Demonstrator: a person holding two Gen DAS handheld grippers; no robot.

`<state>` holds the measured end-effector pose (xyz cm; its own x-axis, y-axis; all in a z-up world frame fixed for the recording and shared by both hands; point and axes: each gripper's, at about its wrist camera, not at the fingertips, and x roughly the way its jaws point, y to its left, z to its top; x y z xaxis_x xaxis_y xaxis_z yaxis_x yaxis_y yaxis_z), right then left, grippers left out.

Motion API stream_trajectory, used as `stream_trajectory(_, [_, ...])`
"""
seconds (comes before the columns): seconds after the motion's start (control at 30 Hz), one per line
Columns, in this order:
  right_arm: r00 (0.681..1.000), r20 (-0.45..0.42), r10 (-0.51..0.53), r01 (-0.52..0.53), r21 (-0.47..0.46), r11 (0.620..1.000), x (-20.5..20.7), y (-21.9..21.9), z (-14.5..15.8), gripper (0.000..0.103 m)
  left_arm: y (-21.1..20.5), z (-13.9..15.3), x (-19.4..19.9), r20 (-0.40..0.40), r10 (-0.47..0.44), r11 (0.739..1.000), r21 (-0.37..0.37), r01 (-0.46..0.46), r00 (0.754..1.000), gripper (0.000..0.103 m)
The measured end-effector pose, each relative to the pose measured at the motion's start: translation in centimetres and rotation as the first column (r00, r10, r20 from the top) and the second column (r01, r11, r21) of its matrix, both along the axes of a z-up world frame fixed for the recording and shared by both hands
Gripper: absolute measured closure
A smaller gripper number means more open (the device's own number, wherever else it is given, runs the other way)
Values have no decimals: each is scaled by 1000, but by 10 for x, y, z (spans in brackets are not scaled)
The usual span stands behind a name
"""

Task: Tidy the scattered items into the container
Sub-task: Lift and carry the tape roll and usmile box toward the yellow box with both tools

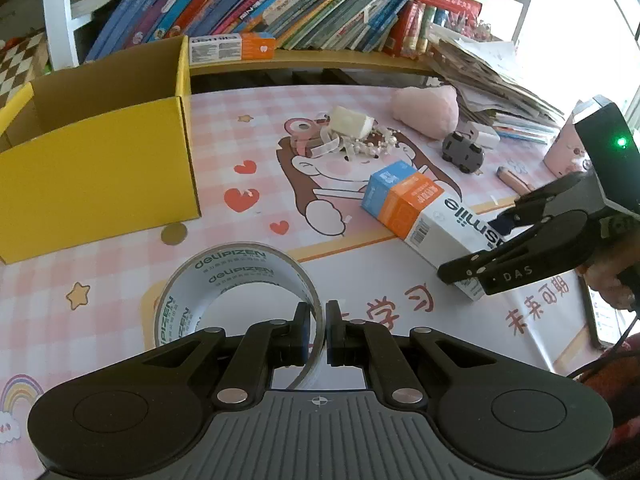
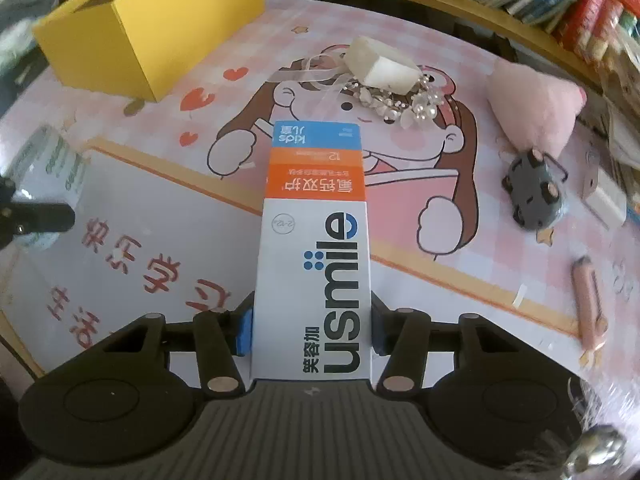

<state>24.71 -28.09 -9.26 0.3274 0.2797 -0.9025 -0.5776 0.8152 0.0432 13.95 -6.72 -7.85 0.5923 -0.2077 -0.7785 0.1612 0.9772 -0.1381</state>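
Note:
My left gripper [image 1: 318,320] is shut on the wall of a clear tape roll [image 1: 224,276] printed with green letters, which stands on edge over the pink desk mat. The same tape roll [image 2: 52,160] shows at the left edge of the right wrist view. To its upper left stands the open yellow cardboard box [image 1: 100,168], also visible as the yellow box [image 2: 152,32]. My right gripper [image 2: 311,332] has its blue pads against both long sides of a white, orange and blue toothpaste box [image 2: 316,220] lying flat on the mat. The left wrist view also shows the right gripper [image 1: 480,246] on that toothpaste box [image 1: 408,204].
Scattered behind the toothpaste box are a white block [image 1: 352,120], a pearl hairpiece [image 1: 372,146], a pink tape roll [image 1: 304,136], a pink plush [image 1: 428,108], a grey toy car [image 1: 464,152] and a pink stick [image 1: 514,178]. A coin [image 1: 174,234] lies by the yellow box. Bookshelf [image 1: 320,56] behind.

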Motion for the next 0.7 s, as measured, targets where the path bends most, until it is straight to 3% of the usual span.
stream_trajectory(0.3, [989, -88, -119, 130, 134, 982, -14, -11, 6, 53, 2, 6, -6, 16, -9, 1000, -6, 9, 1000, 97])
stream_trajectory(0.7, [984, -68, -164, 174, 191, 966, -32, -5, 21, 53, 8, 10, -10, 39, -78, 997, -11, 79, 996, 97])
